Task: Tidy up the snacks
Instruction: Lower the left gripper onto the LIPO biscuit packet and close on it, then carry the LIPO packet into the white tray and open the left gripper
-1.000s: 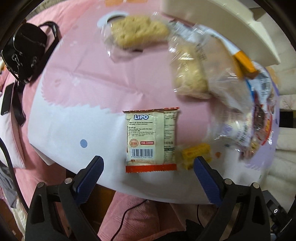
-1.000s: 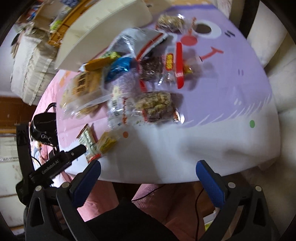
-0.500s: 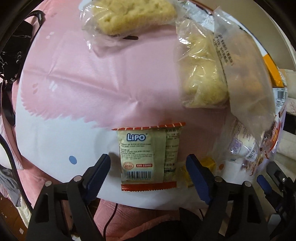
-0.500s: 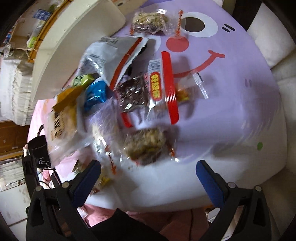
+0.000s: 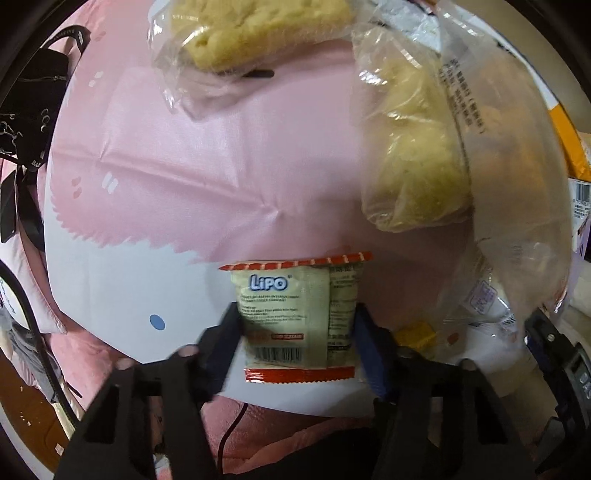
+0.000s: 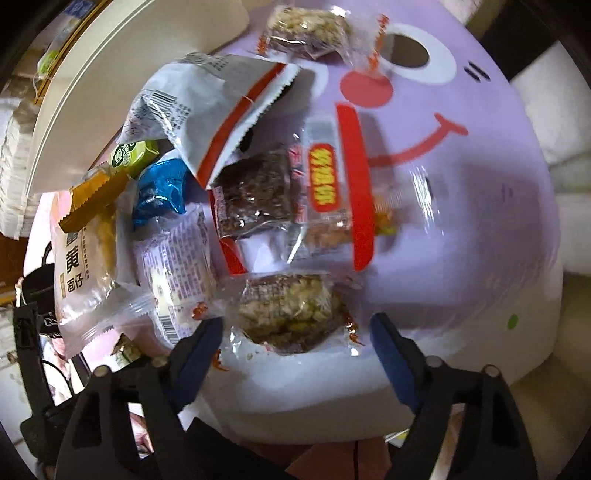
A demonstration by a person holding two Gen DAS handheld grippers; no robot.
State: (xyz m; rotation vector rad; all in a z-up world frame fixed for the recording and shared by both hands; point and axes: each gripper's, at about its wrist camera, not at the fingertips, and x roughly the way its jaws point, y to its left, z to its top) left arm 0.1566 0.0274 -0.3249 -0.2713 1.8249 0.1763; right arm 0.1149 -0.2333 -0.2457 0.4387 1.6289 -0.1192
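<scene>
A cream Lipo packet with red sealed ends lies near the front edge of the round table. My left gripper points down over it. Its jaws are closing and the blue pads meet the packet's two long sides. In the right wrist view a clear-wrapped puffed grain bar lies at the near side of a snack pile. My right gripper straddles this bar with its jaws closing. Its pads stand clear of the wrapper on both sides.
Two clear bags of pale pastry and a small yellow snack lie beyond the Lipo packet. Several packets crowd behind the grain bar, among them a red-striped one. A white tray stands behind; a black bag hangs left.
Both grippers have come down closer to the table. The left jaws narrowed onto the Lipo packet's sides. The right jaws narrowed around the grain bar.
</scene>
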